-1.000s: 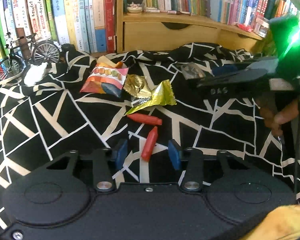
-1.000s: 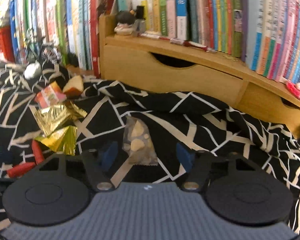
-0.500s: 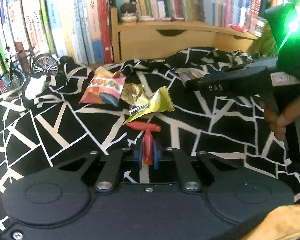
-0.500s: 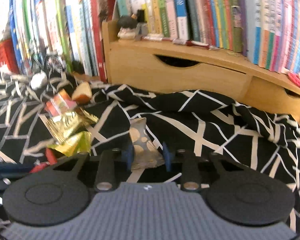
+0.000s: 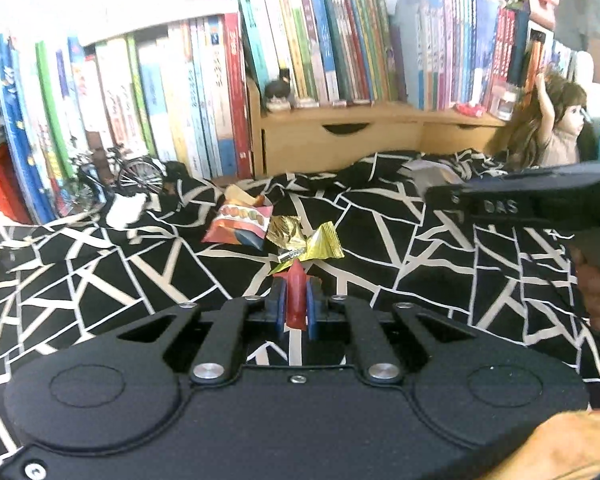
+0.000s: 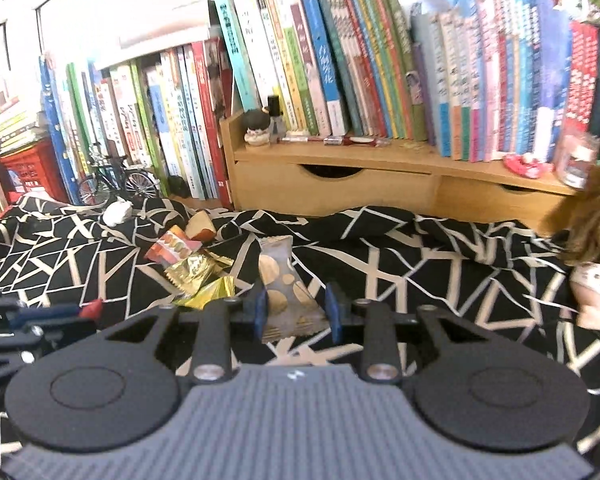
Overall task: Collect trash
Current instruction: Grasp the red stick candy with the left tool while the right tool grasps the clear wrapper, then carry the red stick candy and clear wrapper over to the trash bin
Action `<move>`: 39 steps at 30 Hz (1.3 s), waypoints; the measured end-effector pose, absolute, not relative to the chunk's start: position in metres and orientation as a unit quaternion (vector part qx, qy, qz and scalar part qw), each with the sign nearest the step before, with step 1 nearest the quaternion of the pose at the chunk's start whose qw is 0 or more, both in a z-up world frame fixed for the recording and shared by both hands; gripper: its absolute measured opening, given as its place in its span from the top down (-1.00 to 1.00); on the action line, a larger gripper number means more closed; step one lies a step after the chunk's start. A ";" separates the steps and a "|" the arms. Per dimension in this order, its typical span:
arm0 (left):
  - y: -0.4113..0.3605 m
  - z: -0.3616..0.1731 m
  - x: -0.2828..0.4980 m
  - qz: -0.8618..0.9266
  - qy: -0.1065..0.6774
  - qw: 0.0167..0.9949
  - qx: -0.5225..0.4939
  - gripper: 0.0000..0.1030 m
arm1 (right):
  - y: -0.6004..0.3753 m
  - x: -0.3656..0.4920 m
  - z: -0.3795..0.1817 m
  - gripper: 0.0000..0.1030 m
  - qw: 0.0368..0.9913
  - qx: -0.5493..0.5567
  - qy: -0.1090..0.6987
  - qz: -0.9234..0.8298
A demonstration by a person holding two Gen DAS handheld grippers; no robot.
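While the left gripper [image 5: 296,307] has its jaws clenched on a red wrapper [image 5: 295,296], the right gripper [image 6: 296,312] grips a clear packet [image 6: 282,292] printed with pale rounds — the blue pads [image 6: 333,312] press its sides, though the blur makes the contact hard to judge. Both pieces are lifted off the black cloth [image 5: 400,240] with white lines. Toward the cloth's back edge lie the rest: a gold wrapper [image 5: 320,246], a crumpled foil [image 5: 285,230] touching it, and an orange snack bag [image 5: 240,226] just beside. A white wad [image 5: 125,209] sits near the back left corner, by a model bicycle [image 5: 120,178]. Books [image 6: 340,60] fill the shelf behind — a doll [image 5: 556,128] stands at the right edge.
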State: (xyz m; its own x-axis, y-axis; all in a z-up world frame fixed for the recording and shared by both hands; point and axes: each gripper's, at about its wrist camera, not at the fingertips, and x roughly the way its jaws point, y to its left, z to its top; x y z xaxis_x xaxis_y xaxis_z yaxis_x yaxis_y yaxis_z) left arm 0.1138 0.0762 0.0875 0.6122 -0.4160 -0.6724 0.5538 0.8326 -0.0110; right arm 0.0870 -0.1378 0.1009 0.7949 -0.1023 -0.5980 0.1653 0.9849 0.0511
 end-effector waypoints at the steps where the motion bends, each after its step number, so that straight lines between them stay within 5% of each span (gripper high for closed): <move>1: 0.080 0.092 0.109 -0.272 0.346 0.893 0.097 0.81 | -0.137 0.080 0.105 0.32 0.946 0.053 0.312 -0.073; 21: 0.110 0.111 0.015 -0.252 0.358 0.893 0.099 0.73 | -0.108 -0.036 0.127 0.32 0.946 0.056 0.309 -0.076; 27: 0.087 0.073 0.016 -0.224 0.376 0.890 0.130 0.28 | -0.107 -0.057 0.124 0.32 0.944 0.054 0.317 -0.079; 37: 0.069 0.028 0.033 -0.170 0.437 0.877 0.102 0.30 | -0.110 -0.087 0.115 0.32 0.934 0.062 0.341 -0.088; 39: 0.072 0.026 0.031 -0.171 0.433 0.881 0.082 0.75 | -0.110 -0.089 0.115 0.32 0.934 0.065 0.340 -0.088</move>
